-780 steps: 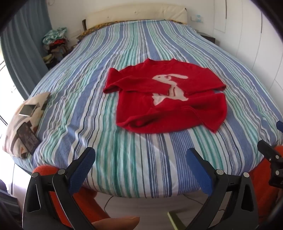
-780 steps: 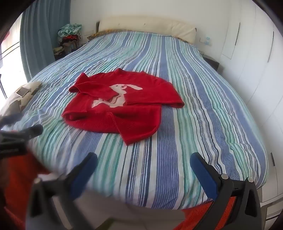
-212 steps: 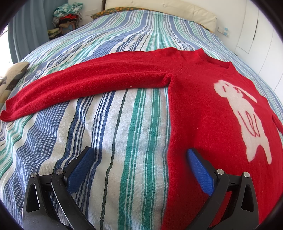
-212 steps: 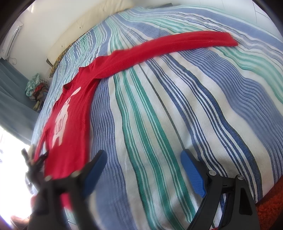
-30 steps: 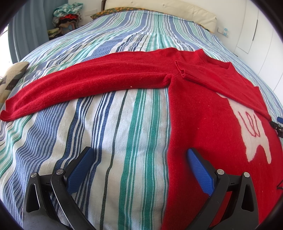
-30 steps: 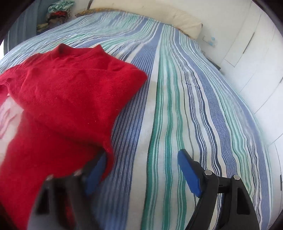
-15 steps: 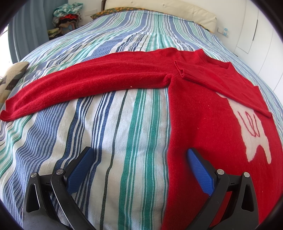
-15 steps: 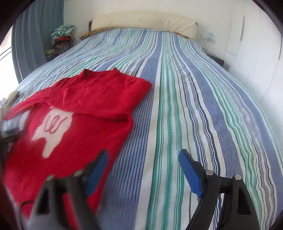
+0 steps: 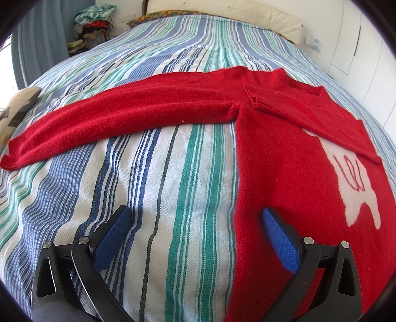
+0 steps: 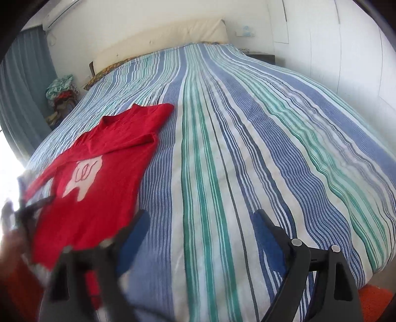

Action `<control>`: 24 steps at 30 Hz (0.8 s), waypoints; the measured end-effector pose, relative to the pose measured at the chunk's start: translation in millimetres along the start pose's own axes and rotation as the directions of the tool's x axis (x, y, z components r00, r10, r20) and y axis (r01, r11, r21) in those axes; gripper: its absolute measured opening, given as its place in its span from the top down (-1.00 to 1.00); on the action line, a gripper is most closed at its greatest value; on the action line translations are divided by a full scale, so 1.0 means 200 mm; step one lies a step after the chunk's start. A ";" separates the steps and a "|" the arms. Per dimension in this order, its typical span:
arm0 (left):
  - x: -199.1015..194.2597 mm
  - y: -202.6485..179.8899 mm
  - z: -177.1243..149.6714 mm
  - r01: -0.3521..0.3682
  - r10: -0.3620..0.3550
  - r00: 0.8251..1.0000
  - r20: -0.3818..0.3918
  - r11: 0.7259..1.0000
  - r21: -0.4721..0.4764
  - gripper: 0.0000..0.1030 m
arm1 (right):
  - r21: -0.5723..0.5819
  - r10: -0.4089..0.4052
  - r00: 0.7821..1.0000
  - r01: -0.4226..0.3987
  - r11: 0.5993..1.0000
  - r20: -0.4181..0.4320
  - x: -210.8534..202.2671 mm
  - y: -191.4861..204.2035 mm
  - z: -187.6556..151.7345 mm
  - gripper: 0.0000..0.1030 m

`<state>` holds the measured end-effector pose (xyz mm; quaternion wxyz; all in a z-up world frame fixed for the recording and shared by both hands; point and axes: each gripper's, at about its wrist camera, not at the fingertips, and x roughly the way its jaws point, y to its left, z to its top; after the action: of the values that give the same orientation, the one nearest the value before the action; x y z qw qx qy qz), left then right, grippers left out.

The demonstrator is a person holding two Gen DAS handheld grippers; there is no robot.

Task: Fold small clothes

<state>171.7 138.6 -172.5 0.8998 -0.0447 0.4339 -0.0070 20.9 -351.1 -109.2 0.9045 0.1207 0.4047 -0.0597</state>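
A red sweater (image 9: 284,158) with a white animal figure lies flat on the striped bed (image 9: 173,173). One sleeve (image 9: 123,119) stretches out to the left; the other sleeve (image 9: 309,116) is folded across the chest. My left gripper (image 9: 195,223) hovers open over the sweater's left side edge, nothing between its blue pads. In the right wrist view the sweater (image 10: 99,171) lies to the left, and my right gripper (image 10: 200,225) is over bare bedspread beside it, its jaws opening and empty.
A cream headboard (image 10: 160,42) and white wardrobe doors (image 10: 346,49) bound the bed. A heap of clothes (image 9: 94,22) sits by the blue curtain at the far left. A patterned cushion (image 9: 14,109) rests on the bed's left edge. The other gripper shows blurred at left (image 10: 32,205).
My right gripper has let go of the folded sleeve and drawn back to the right, off the sweater, rolling as it went. The left gripper has not moved.
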 end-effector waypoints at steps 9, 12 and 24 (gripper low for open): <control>0.02 0.03 0.02 0.040 -0.040 0.999 -0.015 0.999 -0.027 -0.99 | -0.047 0.059 0.997 -0.061 0.997 -0.046 0.09 0.10 -0.03 -0.64; 0.03 0.05 0.04 0.070 -0.071 0.997 -0.031 0.997 -0.033 -0.99 | -0.061 0.071 0.995 -0.075 0.995 -0.069 0.11 0.12 -0.04 -0.64; 0.04 0.08 0.10 0.136 -0.144 0.977 -0.156 0.989 -0.060 -0.99 | -0.018 0.089 0.992 -0.091 0.996 -0.093 0.14 0.10 -0.05 -0.64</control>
<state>192.2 156.3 -167.9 0.8580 -0.0968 0.5005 -0.0634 36.7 -330.0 -133.3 0.8879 0.1313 0.4408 -0.0084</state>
